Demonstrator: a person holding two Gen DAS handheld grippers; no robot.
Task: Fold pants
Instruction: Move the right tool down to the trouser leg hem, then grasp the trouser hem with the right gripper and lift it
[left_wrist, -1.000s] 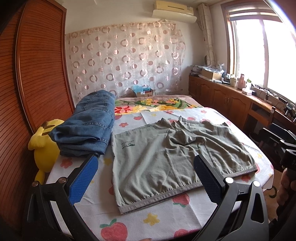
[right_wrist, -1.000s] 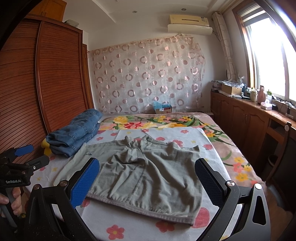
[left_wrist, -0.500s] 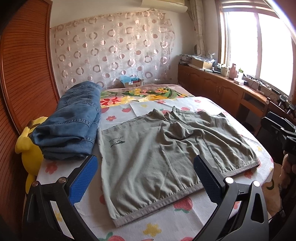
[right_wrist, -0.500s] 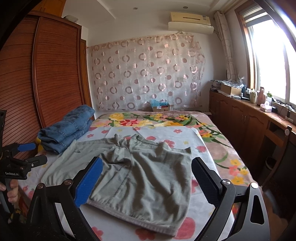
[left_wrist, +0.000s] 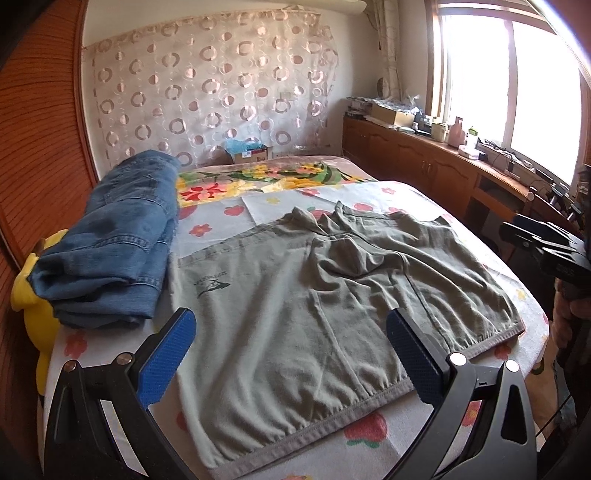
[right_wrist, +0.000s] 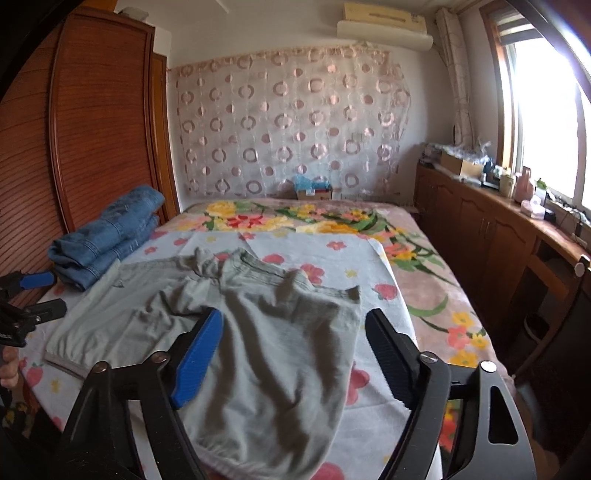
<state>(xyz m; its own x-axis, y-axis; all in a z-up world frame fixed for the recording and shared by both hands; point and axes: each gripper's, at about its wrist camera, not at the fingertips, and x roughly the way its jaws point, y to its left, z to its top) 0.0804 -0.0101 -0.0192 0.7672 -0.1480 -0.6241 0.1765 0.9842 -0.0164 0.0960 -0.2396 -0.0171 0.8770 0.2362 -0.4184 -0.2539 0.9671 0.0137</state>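
- A folded stack of blue jeans (left_wrist: 110, 243) lies on the far left of the bed (left_wrist: 369, 435), its near right edge just beside the left edge of the shorts.
- A yellow plush toy (left_wrist: 27, 295) is wedged between the jeans and the wooden wardrobe (right_wrist: 99, 122) on the left.
- A small cardboard box with blue stuff in it (left_wrist: 247, 151) sits at the far end of the bed, against the circle-patterned curtain (left_wrist: 210, 96).
- A wooden counter (right_wrist: 509, 229) crowded with bottles and boxes runs along the right wall under the bright window (left_wrist: 517, 81).
- The grey-green shorts (left_wrist: 314, 314) lie spread flat on the flowered sheet, waistband toward the far end and both leg hems toward the near edge; the cloth at the crotch is bunched into wrinkles.
- The left gripper (left_wrist: 291, 354) hovers over the near left leg of the shorts, its blue-padded jaws spread wide and gripping nothing.
- The right gripper (right_wrist: 293, 354) hangs above the near right leg, jaws likewise parted and empty; the cloth beneath shows dark shadow streaks.
- In the right wrist view the left gripper appears at the far left edge, just off the left leg hem, with a hand (right_wrist: 9, 369) below it.
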